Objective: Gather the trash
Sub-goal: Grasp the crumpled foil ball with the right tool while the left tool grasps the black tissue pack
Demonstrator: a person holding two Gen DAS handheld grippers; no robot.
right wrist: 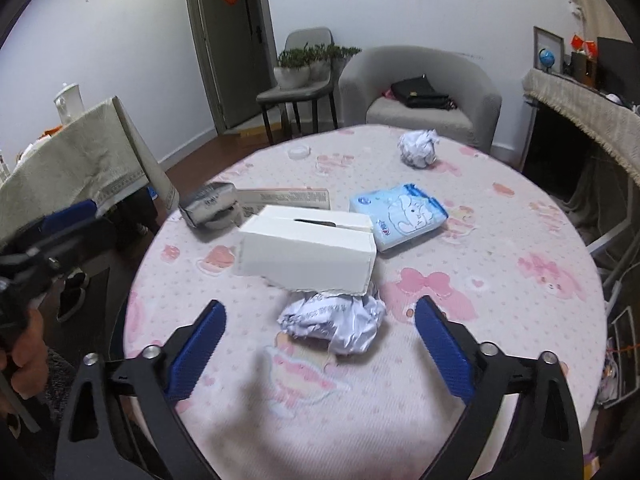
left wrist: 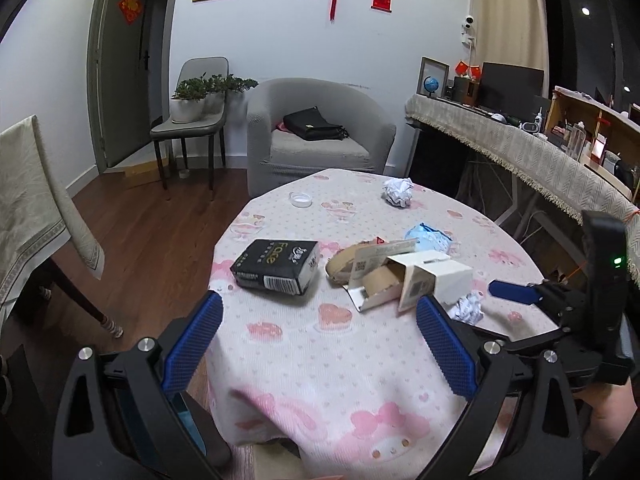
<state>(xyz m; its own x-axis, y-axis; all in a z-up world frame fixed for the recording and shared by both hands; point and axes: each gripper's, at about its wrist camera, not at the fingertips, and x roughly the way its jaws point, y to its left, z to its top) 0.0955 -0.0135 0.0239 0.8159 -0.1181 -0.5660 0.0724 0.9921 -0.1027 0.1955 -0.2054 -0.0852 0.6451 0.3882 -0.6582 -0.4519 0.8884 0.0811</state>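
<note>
Right gripper: your right gripper has its blue-padded jaws spread wide, with nothing pressed between them.
Nearest trash: crumpled white paper ball with grey print lies on the cloth between the two pads, touching neither, just in front of the torn end of the white cardboard box.
Left gripper: your left gripper is likewise wide and empty, hanging over the near edge of the round table with its pink heart-patterned cloth.
Ahead of it: black rectangular tissue pack sits left of centre; beside it lies a heap of opened white carton and brown cardboard roll.
Further out: light blue plastic tissue packet lies just beyond the white box, a second, larger crumpled paper ball near the far edge, and a small white lid far left.
Uncertain: a silvery crushed item left of the box is blurred; it may be foil packaging.
Step in hand: I judge you are at the approach to the first pick, with the near paper ball as target.
Next move: lower the right gripper until the pads flank the ball's middle, then close gently; keep clear of the box's ragged edge, which overlaps the ball and could be dragged along.
Bin: none is visible in either view.
</note>
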